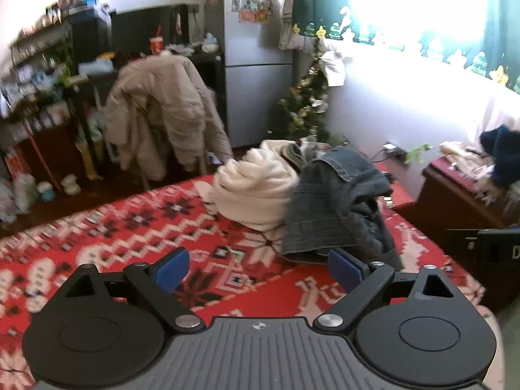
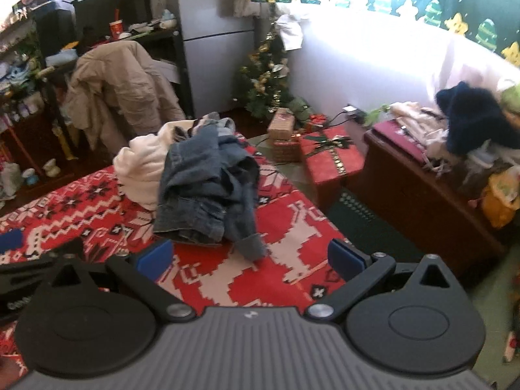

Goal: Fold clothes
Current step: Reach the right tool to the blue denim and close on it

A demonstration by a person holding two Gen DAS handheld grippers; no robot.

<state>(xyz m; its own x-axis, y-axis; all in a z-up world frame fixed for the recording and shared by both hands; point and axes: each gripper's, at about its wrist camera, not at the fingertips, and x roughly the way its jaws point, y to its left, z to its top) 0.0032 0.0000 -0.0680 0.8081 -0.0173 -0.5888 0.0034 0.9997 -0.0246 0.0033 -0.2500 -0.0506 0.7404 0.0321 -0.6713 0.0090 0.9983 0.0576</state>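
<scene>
Both fingers on your left gripper (image 1: 258, 269) and right gripper (image 2: 250, 260) are spreading wide, holding nothing. You are approaching the crumpled jeans (image 2: 208, 191) heaped on the red blanket (image 2: 292, 260); next, likely grasping an edge.

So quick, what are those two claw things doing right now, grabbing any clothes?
Left gripper: open, holding nothing.
Right gripper: open, holding nothing; the denim jeans lie untouched ahead.

Both wrist views look forward and slightly down over the bed (image 1: 113, 227), close above it, the right one further right. They share the clothes pile (image 1: 325, 201) (image 2: 201, 178) and fridge (image 1: 256, 65) (image 2: 214, 32).
</scene>
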